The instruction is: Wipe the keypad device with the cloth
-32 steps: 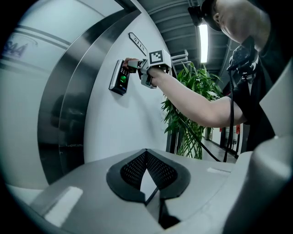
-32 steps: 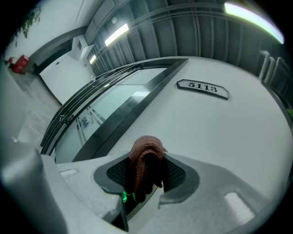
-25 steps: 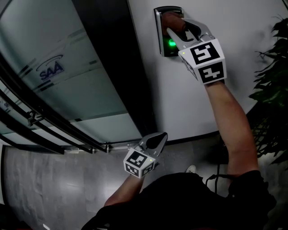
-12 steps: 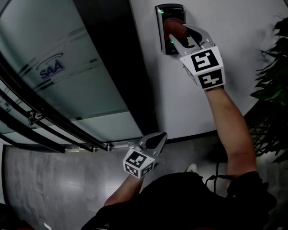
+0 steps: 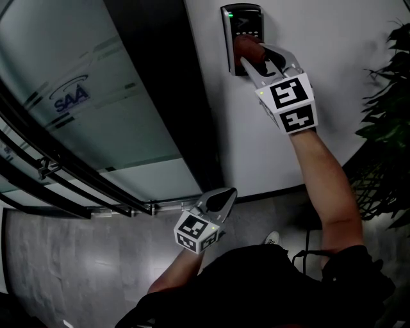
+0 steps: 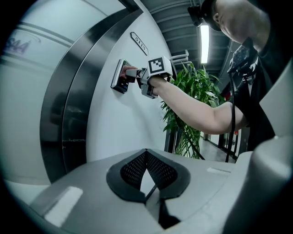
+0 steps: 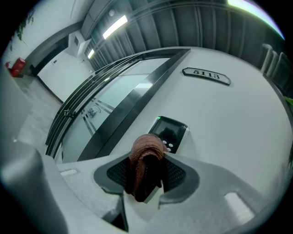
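Right claw (image 5: 251, 56) held the cloth (image 7: 144, 161) against the keypad device (image 5: 241, 19).
The right claw was closed tight on a folded brown cloth, and the cloth touched the lower part of the keypad device, which was fixed on the white wall (image 5: 307, 147) beside a glass door (image 5: 83, 122). A small green light shone at the device's top corner. The left claw (image 5: 222, 198) hung low, well apart from the device, its jaws together and empty.

You had two grippers, the left gripper (image 5: 227, 193) and the right gripper (image 5: 254, 54), one reddish-brown folded cloth (image 7: 144, 157), one black wall-mounted keypad device (image 5: 244, 21) and one leafy green plant (image 6: 192, 87).
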Tool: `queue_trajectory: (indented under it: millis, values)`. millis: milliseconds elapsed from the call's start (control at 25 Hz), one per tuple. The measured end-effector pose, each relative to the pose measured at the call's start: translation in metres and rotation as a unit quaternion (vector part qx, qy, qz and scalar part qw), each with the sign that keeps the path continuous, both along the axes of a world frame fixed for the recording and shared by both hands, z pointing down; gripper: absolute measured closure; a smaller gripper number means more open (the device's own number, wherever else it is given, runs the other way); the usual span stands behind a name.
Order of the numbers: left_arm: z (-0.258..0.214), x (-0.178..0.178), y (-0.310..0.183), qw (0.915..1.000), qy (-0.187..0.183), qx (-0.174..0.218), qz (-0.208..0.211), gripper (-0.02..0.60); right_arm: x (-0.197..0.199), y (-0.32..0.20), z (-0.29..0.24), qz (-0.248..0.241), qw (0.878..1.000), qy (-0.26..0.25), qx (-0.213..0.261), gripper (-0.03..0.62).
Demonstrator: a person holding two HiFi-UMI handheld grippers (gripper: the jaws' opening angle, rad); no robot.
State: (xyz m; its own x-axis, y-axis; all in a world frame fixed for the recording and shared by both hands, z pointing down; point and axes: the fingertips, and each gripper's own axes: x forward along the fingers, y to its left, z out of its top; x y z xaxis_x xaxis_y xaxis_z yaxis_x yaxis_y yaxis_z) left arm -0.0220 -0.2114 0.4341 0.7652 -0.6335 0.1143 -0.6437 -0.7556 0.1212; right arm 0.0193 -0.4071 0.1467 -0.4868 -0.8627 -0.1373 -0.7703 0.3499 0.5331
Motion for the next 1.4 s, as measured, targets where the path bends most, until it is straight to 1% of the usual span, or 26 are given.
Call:
queue_trajectory:
  millis: [280, 600, 840, 1000, 1400]
  values:
    - [-0.001, 0.0, 0.002, 1.0, 0.005, -0.006, 0.005, 0.566, -0.001, 0.0, 0.019, 0.007, 1.0, 0.008, -0.01, 0.447]
    - [0.0, -0.003, 0.003, 0.9999, 0.006, -0.008, 0.004, 0.566, -0.003, 0.0, 0.05, 0.01, 0.999, 0.018, -0.033, 0.447]
    - [0.002, -0.005, 0.003, 1.0, 0.004, -0.001, 0.0, 0.566, -0.001, 0.001, 0.063, 0.013, 0.999, 0.018, -0.043, 0.447]
    - [0.001, -0.002, 0.006, 0.9999, 0.007, -0.009, 0.005, 0.566, 0.0, 0.001, 0.072, 0.015, 0.998, 0.02, -0.05, 0.447]
    - [0.002, -0.003, 0.006, 0.9999, 0.007, -0.009, 0.005, 0.566, 0.0, 0.001, 0.095, 0.017, 0.997, 0.024, -0.07, 0.447]
